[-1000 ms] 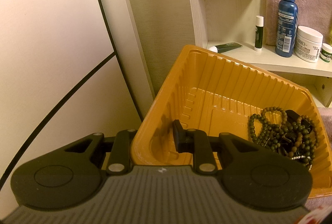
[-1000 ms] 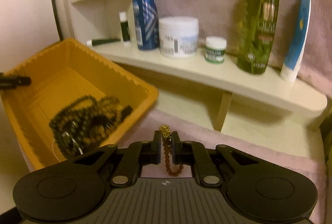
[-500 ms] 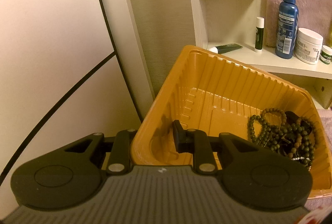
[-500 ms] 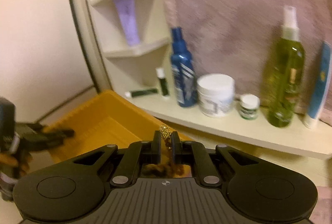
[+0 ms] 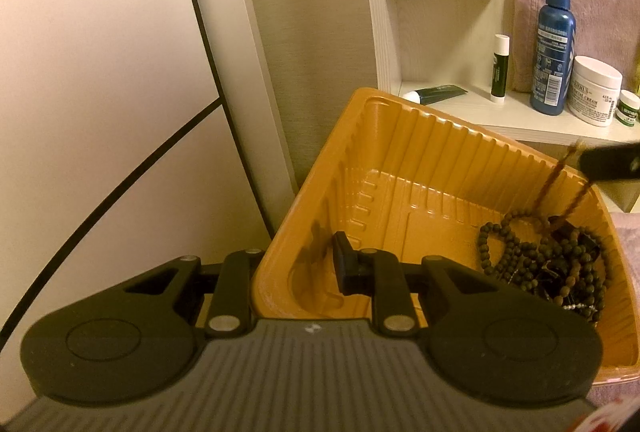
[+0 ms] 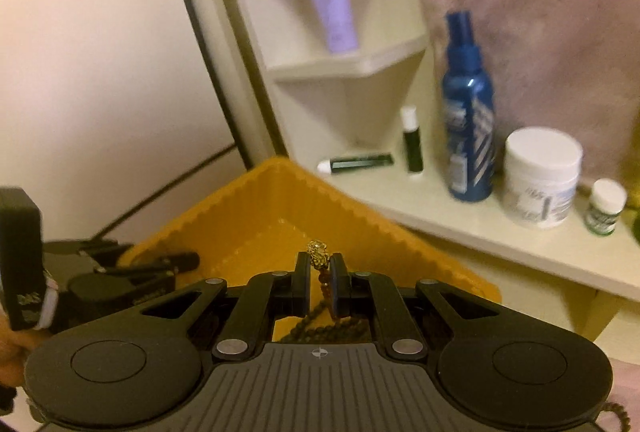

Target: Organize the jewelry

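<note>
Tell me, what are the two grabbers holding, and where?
The right gripper pinches a brown bead bracelet just under its gold charm. The left gripper clamps the yellow tray by its near rim.

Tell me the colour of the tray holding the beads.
Orange-yellow tray, ribbed walls; clearest in the left wrist view.

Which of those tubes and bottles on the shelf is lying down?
The dark green tube with the white cap, flat on the lowest shelf; the others stand upright.

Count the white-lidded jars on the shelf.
2: a large cream jar beside the blue spray bottle, and a small jar right of it. Others may sit beyond view.
</note>
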The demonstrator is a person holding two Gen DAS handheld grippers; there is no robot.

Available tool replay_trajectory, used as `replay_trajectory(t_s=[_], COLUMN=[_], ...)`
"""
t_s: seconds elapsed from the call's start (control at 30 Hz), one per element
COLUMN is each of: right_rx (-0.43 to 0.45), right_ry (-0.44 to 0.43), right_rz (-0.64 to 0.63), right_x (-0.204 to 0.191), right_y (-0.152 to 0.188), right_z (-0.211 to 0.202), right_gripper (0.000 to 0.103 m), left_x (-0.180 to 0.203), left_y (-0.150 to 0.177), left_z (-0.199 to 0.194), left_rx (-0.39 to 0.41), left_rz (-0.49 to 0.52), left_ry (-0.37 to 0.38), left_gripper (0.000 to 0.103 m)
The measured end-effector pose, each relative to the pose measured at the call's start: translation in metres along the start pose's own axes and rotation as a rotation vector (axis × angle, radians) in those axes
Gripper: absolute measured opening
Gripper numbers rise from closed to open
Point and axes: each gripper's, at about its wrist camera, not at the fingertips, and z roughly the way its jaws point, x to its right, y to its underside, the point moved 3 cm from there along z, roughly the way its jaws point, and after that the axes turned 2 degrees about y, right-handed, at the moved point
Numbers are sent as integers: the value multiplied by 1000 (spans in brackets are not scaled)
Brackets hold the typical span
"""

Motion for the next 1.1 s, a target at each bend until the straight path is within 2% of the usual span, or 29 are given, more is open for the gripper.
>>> replay_trajectory(t_s=[0.27,0.3,0.37,0.4,0.43,0.77,1.1], right_rx=[-65,-69,-60,-50,-38,0,-5], right_ry=[36,31,31,35,40,89,218], right_rz=[-5,3,10,10,9,67,185], right_x=[-2,-1,0,0,0,19,63], right_y=[12,13,13,14,13,24,62], right_z=[17,17,14,12,8,-32,-90], right_gripper=[10,14,36,52,55,60,62], left_x=[0,0,0,0,0,0,1], left_y=[0,0,0,0,0,1,0], left_z=[-1,-1,0,0,0,0,0], left_rx=[0,0,0,-1,-1,-1,-1], left_rz=[-2,-2,-1,-1,-1,1,5], left_ry=[0,0,-1,-1,-2,-4,-7], left_gripper=[21,21,21,21,21,21,21])
